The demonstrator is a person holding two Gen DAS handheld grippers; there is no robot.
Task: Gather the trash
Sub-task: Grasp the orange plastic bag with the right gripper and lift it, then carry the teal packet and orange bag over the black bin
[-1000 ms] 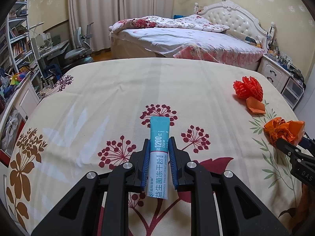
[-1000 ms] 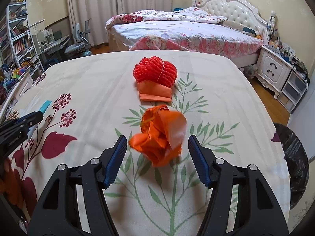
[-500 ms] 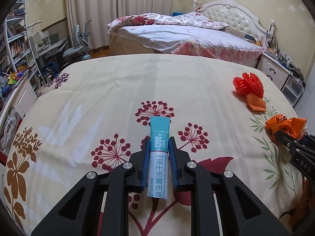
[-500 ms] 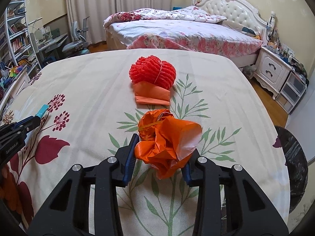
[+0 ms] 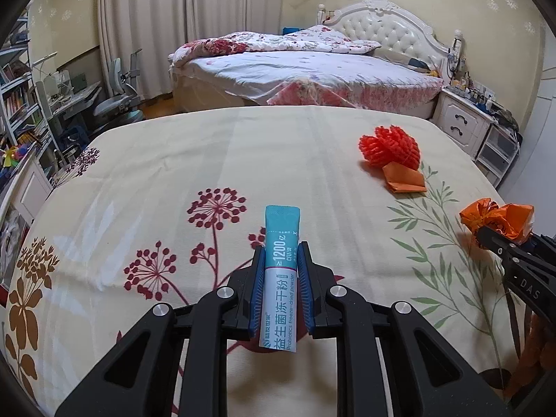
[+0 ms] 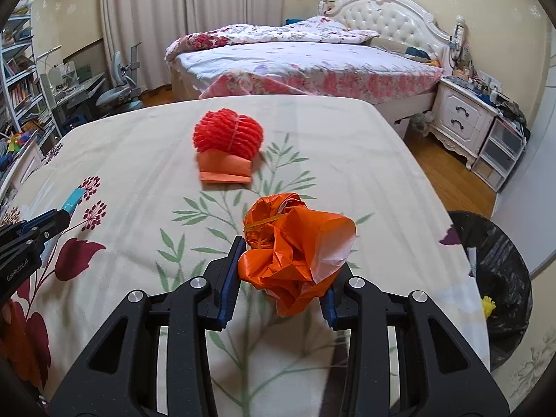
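My left gripper is shut on a teal and white powder sachet, held above the floral tablecloth. My right gripper is shut on a crumpled orange plastic bag, lifted off the cloth. That bag also shows at the right edge of the left wrist view. The left gripper with the sachet tip shows at the left of the right wrist view. A red honeycomb paper ball with a folded orange paper lies on the table beyond the bag; it also shows in the left wrist view.
A black-lined trash bin with a yellow scrap inside stands on the floor at the table's right edge. A bed, a white nightstand, a desk with a chair and bookshelves lie beyond the table.
My right gripper closed on the orange bag and lifted it off the cloth. My left gripper kept hold of the sachet and rose a little.
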